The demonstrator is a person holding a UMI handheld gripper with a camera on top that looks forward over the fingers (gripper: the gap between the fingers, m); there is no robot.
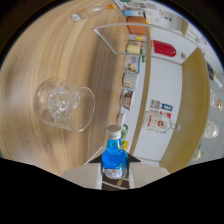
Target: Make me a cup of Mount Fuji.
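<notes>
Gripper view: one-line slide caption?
Tool shut on blue bottle; ice-filled glass on wooden counter beyond.

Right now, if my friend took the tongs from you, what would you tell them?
Tongs: shut on the blue bottle, held between both fingers. Its cap looks still on.
The view is tilted, so the wooden counter runs sideways. The glass with ice stands on it, beyond the fingers. No blue liquid shows in it.
More bottles line the back of the counter; a clear bottle is by the white wall.
Done: ice in glass, bottle picked up.
Left: probably open it and pour into the glass.
</notes>
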